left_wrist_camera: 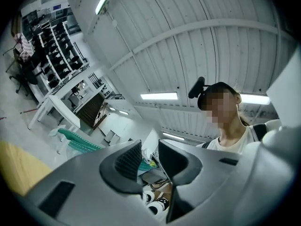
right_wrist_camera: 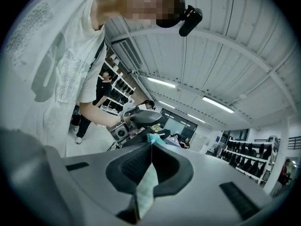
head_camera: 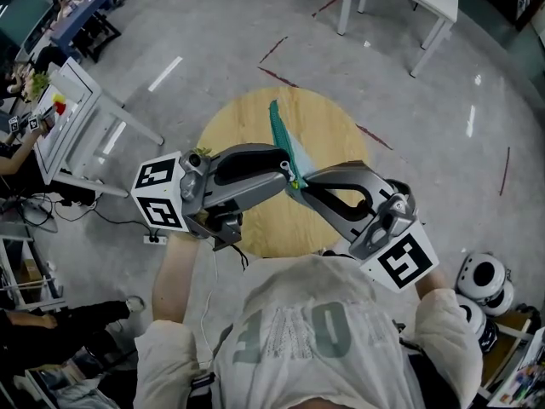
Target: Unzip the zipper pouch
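Teal zipper pouch (head_camera: 281,139) is hanging edge-up above the middle of the wooden tabletop (head_camera: 332,126). Your right claw (head_camera: 303,184) is clenching its near corner, and your left claw (head_camera: 288,174) is gaping beside it, gripping nothing. The unzipping is apparently still waiting to start.

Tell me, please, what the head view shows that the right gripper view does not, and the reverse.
Only the head view shows the round wooden table and the zipper pouch seen edge-on over it. Only the right gripper view shows the right gripper shut on the pouch's fabric, plus ceiling lights and shelves. Both show the pouch, the left gripper close by its end, and the person's pale shirt.
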The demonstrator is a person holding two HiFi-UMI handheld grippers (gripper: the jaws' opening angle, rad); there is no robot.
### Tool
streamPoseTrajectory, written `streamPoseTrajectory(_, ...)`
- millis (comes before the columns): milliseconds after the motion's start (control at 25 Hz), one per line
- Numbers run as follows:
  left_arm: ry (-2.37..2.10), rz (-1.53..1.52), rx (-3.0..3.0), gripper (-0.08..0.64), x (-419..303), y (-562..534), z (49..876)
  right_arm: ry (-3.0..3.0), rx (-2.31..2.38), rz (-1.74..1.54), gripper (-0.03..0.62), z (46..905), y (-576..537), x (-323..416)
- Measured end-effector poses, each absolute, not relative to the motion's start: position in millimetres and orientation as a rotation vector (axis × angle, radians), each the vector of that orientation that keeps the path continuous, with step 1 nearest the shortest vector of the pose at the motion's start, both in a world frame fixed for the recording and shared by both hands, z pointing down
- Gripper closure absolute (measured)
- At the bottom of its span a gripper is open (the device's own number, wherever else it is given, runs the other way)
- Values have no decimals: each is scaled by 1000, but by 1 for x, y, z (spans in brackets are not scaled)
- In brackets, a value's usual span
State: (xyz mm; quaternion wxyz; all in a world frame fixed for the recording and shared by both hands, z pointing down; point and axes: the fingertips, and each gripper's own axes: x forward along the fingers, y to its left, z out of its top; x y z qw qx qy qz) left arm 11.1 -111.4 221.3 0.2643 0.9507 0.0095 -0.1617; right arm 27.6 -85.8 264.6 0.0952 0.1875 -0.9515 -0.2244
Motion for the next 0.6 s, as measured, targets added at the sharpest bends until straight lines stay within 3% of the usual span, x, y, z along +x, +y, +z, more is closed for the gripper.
streamPoseTrajectory(280,-93,-370,2643,527,16,-111,229,-2801,571,-695,558,266,-82,28)
streamPoseTrajectory(600,-138,-427,2580,534,19,-117,233,-2800,604,-681,558,267,-81,32)
